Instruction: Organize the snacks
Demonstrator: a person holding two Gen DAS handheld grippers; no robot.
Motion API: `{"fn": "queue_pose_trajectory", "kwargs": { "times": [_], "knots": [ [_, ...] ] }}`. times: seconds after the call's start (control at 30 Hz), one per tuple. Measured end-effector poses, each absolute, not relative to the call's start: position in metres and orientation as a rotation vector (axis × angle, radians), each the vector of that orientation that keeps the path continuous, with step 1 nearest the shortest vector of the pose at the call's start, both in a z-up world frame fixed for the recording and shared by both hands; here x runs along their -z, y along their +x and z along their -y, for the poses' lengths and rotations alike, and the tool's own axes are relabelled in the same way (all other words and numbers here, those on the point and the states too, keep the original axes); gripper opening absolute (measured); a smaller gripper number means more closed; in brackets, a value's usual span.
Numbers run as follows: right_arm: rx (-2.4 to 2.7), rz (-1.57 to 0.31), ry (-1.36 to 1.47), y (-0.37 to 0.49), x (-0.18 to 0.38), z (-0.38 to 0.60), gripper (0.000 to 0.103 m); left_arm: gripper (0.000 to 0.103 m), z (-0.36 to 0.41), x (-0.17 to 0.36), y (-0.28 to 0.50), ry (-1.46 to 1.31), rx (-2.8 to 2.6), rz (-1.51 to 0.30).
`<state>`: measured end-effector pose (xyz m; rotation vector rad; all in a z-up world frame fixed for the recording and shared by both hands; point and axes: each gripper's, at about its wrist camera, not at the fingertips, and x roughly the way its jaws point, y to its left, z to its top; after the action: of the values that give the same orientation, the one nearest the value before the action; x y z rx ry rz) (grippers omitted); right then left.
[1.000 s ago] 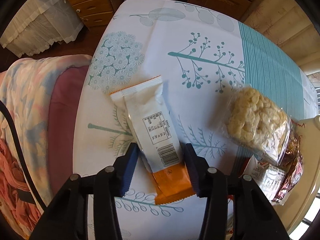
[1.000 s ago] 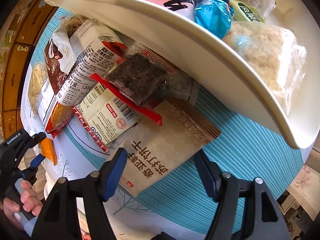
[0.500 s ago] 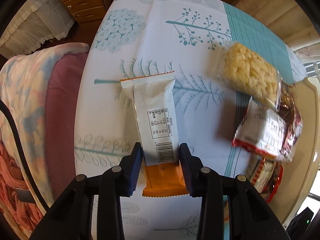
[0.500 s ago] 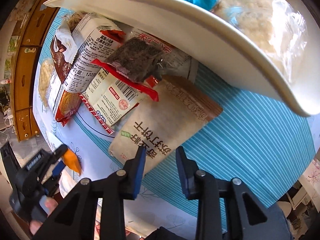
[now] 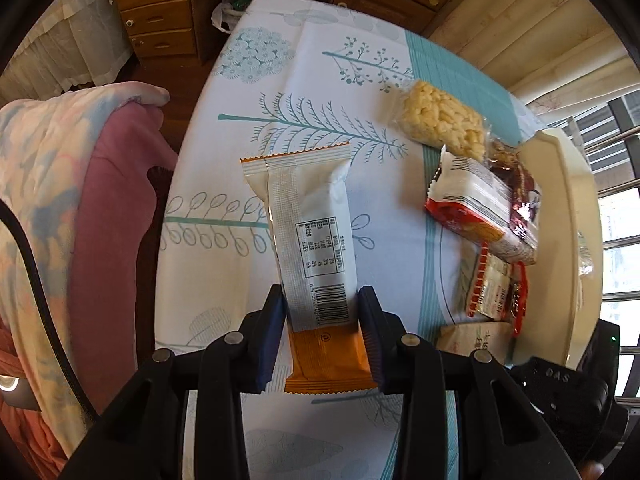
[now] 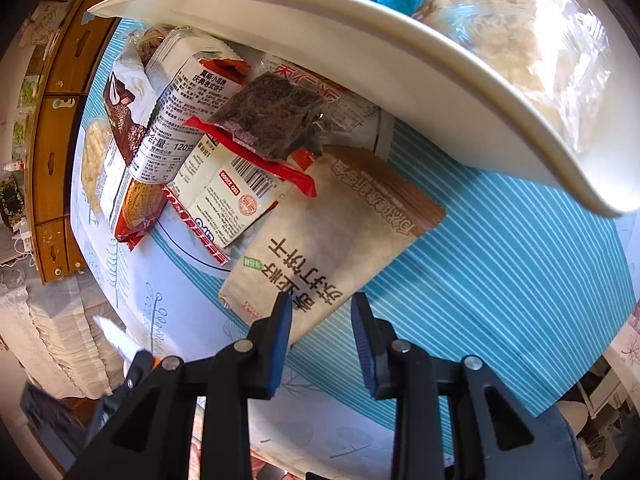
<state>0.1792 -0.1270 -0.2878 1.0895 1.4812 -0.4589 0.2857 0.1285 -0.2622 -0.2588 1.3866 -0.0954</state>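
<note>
My left gripper point(image 5: 320, 312) is clamped on the white-and-orange snack packet point(image 5: 310, 236), the pads pressing its sides down near the barcode, and the packet hangs clear above the tabletop point(image 5: 256, 184) with most of its length sticking out beyond the pads. My right gripper point(image 6: 320, 320) has its jaws drawn in narrow around the corner of the brown cracker bag point(image 6: 332, 248), which lies flat on the striped cloth just in front of the cream tray point(image 6: 360, 68); the bag's edge sits between the pads, but I cannot tell whether they really press on it. The tray already carries several snacks, and a loose heap of packets point(image 6: 192, 128) is jammed against its near rim, some tucked beneath it. I judge the risks to be these. The packet in my left gripper is held by its slippery lower end only, so a quick swing toward the tray could let it pivot or slide out. The cracker bag is thin and flat, so I may have only a pinch of film, and lifting could tear free or drag the neighbouring red-edged packet point(image 6: 236, 200) that overlaps it. Both my hands are heading for the same tray side and could collide.
</note>
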Motion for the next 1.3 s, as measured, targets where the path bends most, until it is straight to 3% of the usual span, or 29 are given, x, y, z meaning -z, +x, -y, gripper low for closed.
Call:
{"fn": "queue_pose_trajectory", "kwargs": {
  "times": [0.07, 0.2, 0.37, 0.5, 0.87, 1.3],
  "knots": [
    [0.46, -1.481, 1.107, 0.177, 0.288, 0.129, 0.033, 0.035, -0.132, 0.257, 0.28, -0.251, 0.09, -1.369],
    [0.463, -1.477, 1.138, 0.177, 0.287, 0.128, 0.046, 0.035, -0.141, 0.251, 0.271, -0.255, 0.088, -1.348],
    [0.51, -1.482, 1.136, 0.182, 0.284, 0.127, 0.047, 0.035, -0.152, 0.25, 0.26, -0.273, 0.081, -1.35],
    [0.573, -1.489, 1.142, 0.185, 0.285, 0.128, 0.059, 0.035, -0.158, 0.251, 0.251, -0.288, 0.075, -1.362],
    [0.672, -1.466, 1.091, 0.195, 0.287, 0.132, 0.075, 0.035, -0.172, 0.252, 0.239, -0.317, 0.068, -1.373],
    [0.747, -1.574, 0.834, 0.24, 0.289, 0.099, 0.081, 0.035, -0.185, 0.242, 0.235, -0.332, 0.06, -1.353]
  ]
}}
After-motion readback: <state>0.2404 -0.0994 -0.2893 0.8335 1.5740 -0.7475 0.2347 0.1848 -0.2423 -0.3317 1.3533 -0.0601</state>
